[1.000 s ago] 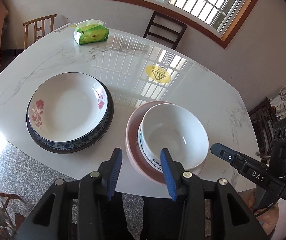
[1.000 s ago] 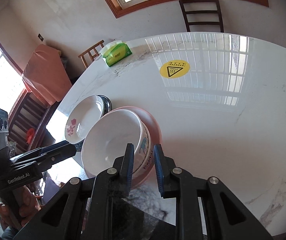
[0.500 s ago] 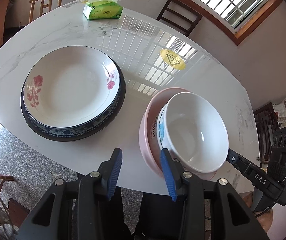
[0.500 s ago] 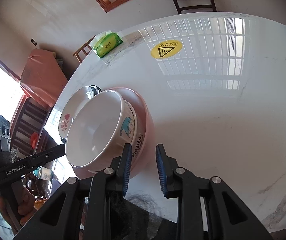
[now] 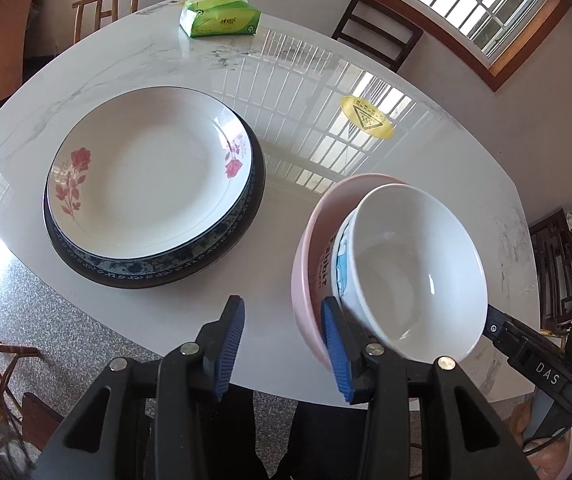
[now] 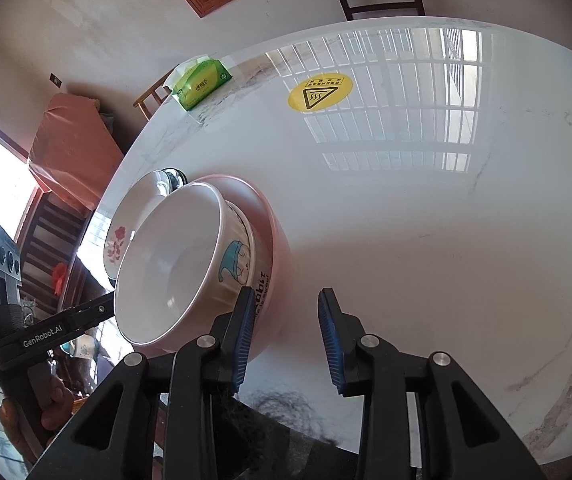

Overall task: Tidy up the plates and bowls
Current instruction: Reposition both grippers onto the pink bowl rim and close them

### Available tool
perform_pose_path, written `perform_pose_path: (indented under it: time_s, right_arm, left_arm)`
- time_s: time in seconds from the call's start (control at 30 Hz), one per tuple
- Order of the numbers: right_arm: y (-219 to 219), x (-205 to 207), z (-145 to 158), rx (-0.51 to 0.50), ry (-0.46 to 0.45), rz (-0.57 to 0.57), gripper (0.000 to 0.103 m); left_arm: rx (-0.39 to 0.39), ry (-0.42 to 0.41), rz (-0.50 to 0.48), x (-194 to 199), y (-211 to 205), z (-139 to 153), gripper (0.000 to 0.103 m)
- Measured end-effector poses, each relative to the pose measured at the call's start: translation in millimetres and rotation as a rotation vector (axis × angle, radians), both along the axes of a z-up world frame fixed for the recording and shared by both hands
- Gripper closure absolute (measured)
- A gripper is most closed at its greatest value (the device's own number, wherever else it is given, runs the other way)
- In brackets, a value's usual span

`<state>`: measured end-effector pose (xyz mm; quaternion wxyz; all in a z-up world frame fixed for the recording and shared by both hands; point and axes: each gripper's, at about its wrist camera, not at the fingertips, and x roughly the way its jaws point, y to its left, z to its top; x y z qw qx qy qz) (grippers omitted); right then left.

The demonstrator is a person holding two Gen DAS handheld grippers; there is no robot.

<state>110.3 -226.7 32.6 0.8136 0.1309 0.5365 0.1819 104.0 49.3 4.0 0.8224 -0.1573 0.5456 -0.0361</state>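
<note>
Nearest in the left wrist view, the left hand-held gripper (image 5: 282, 344) stands with its blue pads wide apart and nothing between them; its right pad overlaps the near rim of the pink bowl (image 5: 305, 272), and whether the two touch cannot be told. The right hand-held gripper (image 6: 286, 332) is likewise spread wide and holds nothing; its left pad sits just in front of the pink bowl's wall, hiding part of the lettering on the white bowl (image 6: 178, 264), so that only part of it can be read.

Two bowls are stacked: the white bowl, printed with a blue cartoon figure, is nested inside the pink bowl, near the front edge of the worktop (image 5: 293, 92). The pair looks tilted, though the fisheye bend makes this uncertain, and their base is hidden by the gripper fingers.

To their left lies a second stack of two plates: a white rose plate (image 5: 150, 172) resting in a dark blue-patterned plate (image 5: 158, 268). From the right wrist view the bowls cover most of these plates, and the dark one shows only as a sliver.

Farther back are one yellow warning sticker (image 5: 367, 116) and one green tissue pack (image 5: 220, 20). Beyond the worktop, two chairs are partly cut off by its edge.
</note>
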Motion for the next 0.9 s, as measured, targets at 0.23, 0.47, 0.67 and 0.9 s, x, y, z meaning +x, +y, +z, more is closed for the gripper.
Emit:
perform_pose_path:
  time_s: [0.23, 0.47, 0.67, 0.9]
  right_arm:
    - [8.9, 5.3, 3.6, -0.083, 0.006, 0.024, 0.071]
    - [11.7, 12.7, 2.4, -0.133, 0.053, 0.046, 0.068]
    - [15.2, 28.0, -6.2, -0.152, 0.155, 0.078, 0.067]
    - [17.4, 25.6, -10.6, -0.156, 0.124, 0.078, 0.066]
  left_arm:
    - [-0.111, 0.014, 0.051, 0.6, 14.5, -7.7, 0.062]
    - [-0.106, 0.032, 0.047, 4.0, 16.1, -7.1, 0.062]
    - [-0.021, 0.076, 0.035, 11.3, 5.2, -5.6, 0.059]
    - [0.025, 0.059, 0.089, 11.6, 1.8, -8.9, 0.050]
